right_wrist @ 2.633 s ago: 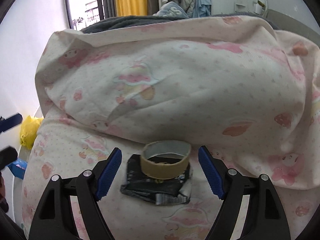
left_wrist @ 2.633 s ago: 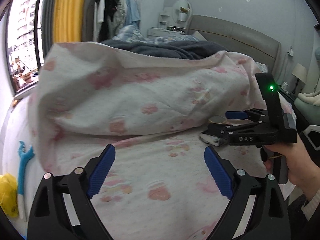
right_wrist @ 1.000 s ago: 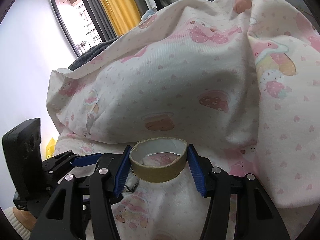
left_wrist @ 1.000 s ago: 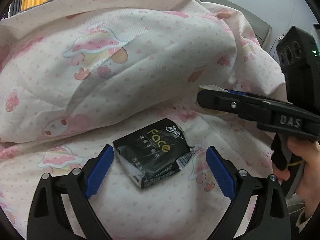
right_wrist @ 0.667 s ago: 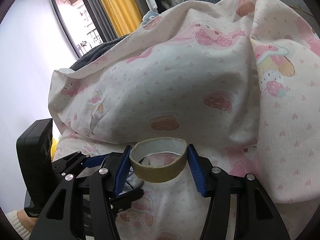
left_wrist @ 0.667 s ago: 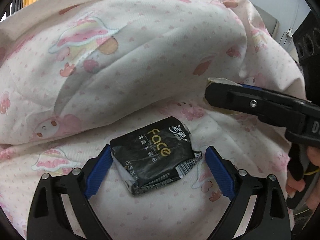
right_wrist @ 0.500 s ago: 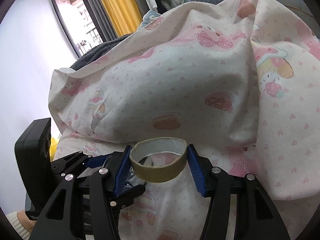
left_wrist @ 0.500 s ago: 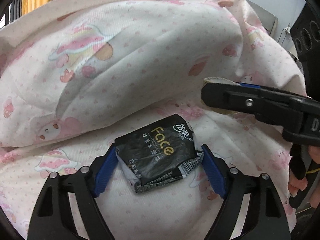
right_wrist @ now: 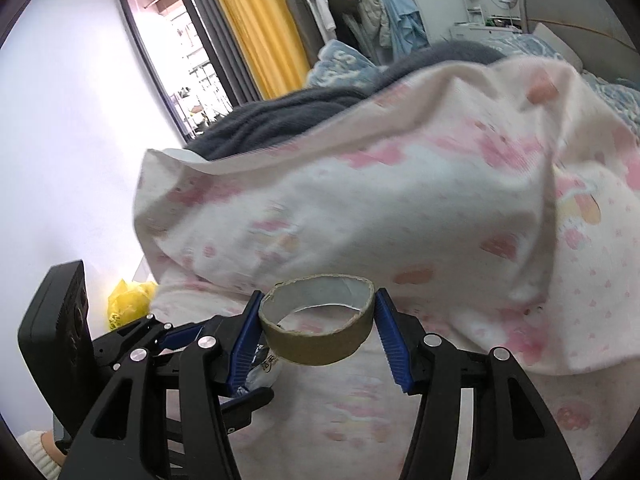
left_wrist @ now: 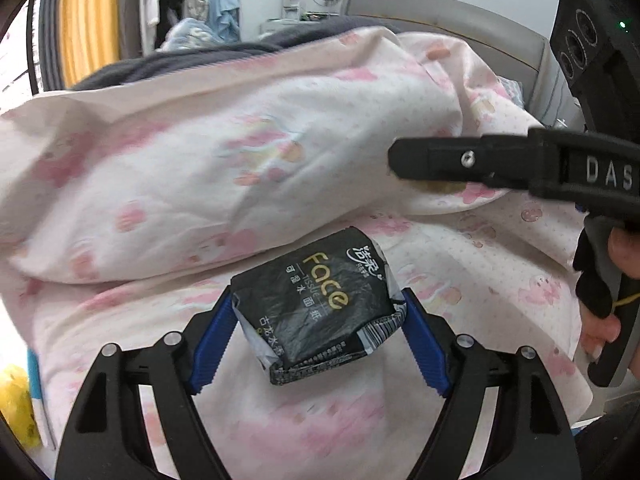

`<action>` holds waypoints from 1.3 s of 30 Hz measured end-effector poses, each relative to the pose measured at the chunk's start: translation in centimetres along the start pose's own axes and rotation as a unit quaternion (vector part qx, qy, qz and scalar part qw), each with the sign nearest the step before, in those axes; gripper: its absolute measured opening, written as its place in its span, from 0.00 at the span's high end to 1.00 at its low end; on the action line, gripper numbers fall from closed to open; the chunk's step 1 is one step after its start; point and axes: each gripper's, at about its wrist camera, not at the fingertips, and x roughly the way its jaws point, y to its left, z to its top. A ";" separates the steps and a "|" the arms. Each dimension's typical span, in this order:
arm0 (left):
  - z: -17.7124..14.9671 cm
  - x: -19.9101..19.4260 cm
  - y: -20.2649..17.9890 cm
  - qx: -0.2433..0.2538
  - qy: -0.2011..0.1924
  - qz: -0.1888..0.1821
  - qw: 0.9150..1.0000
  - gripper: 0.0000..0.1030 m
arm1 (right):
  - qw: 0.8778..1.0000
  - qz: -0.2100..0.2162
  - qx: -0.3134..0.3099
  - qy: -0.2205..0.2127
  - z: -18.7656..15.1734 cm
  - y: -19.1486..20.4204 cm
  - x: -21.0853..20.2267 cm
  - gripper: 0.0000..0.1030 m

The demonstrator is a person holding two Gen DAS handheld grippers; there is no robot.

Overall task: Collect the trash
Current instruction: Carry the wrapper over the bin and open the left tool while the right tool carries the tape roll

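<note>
Bedroom: a bed under a pink-print sheet, a bunched quilt in the same print heaped behind, yellow curtain and clothes rack at the back. Left gripper is clamped on a black tissue pack; blue pads press its two short ends, and the pack appears lifted just clear of the sheet, though contact underneath cannot be ruled out. Right gripper is closed on an empty cardboard tape core, held by its outer wall, ring opening facing up, above the bed. A yellow bag sits low beside the bed on the left; whether it is the trash bag cannot be told. Risks, as judged: the pack is soft and part-empty, its wrapper crumpled at the near corner, so it may fold and slide out between the pads if swung fast. The core is thin card held across its diameter; more squeeze would buckle it, less would let it rotate and drop into the quilt folds. The two grippers are near each other, so a crossing move could knock them together and loosen either hold.
</note>
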 end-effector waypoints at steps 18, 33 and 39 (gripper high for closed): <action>-4.9 -8.4 10.4 -0.080 -0.013 0.096 0.992 0.21 | 0.999 0.027 -0.046 -0.001 0.4 10.1 0.1 0.45; -11.3 -10.8 18.8 -0.164 0.033 0.151 0.974 0.21 | 0.996 0.062 -0.069 0.006 0.2 17.2 1.4 0.45; -14.2 -11.9 21.4 -0.181 0.061 0.168 0.967 0.21 | 0.993 0.079 -0.083 0.017 -0.4 20.7 2.7 0.45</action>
